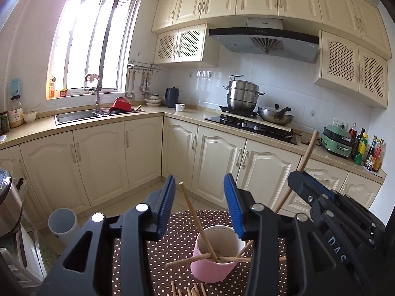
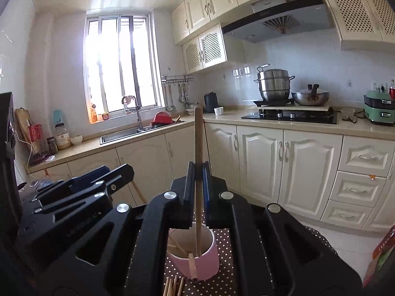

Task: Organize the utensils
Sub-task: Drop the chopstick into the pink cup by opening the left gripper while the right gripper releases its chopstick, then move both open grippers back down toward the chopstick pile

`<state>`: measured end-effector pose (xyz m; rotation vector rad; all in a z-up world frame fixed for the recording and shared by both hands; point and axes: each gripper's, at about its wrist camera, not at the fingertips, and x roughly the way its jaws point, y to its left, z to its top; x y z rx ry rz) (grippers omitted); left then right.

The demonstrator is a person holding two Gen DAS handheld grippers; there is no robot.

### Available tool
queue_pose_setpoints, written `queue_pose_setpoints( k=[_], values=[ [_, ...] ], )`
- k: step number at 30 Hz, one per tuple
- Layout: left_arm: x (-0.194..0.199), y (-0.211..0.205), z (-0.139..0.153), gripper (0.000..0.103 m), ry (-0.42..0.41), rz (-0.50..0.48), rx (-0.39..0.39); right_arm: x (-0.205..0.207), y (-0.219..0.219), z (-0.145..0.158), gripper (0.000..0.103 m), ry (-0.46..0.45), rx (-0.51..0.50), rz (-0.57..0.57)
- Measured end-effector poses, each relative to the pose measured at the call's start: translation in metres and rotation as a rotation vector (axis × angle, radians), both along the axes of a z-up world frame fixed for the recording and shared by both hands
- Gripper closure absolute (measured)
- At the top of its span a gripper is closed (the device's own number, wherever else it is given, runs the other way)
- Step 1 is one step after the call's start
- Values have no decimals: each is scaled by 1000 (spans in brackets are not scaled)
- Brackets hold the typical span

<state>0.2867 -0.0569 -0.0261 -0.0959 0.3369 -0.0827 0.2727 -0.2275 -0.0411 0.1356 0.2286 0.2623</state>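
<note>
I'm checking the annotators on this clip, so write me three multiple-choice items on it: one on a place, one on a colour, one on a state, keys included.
1. Where does the cup stand?
A. on a dotted cloth
B. in the sink
C. on the stove

2. What colour is the outside of the cup?
A. green
B. pink
C. black

3. How do the two grippers stand?
A. both open
B. left gripper open, right gripper shut on a chopstick
C. both shut on chopsticks

Key: 1 A, the brown cloth with white dots shows all round the cup's base. 2 B, both views show a pink wall. 3 B, the left pads stand apart with a chopstick loose between them, while the right pads clamp an upright one.
</note>
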Motion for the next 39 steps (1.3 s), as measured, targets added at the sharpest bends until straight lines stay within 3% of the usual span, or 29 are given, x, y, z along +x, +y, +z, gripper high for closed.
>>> queue_pose_setpoints(
  k=[5, 7, 9, 20, 28, 33, 39],
  values=[
    [-9, 2, 1, 60, 1, 0, 12, 0, 2, -2, 95, 37, -8, -3],
    [-12, 4, 3, 58, -2, 0, 12, -2, 2, -2, 87, 41, -12, -12],
    [-17, 5, 5, 58, -3, 3, 13, -6, 2, 0, 55, 35, -10, -29],
    [-55, 21, 16, 55, -22, 12, 23, -40, 0, 10, 54, 4, -14, -45],
    [-91, 35, 5, 52, -3, 22, 55, -72, -3, 6, 54, 8, -39, -51],
    [-109, 46, -21, 50, 62, 27, 62, -93, -6, -10, 54, 25, -55, -61],
    [-107, 56, -65, 46, 199, 43, 89, -107, -1, -46, 54, 83, -110, -61]
  ],
)
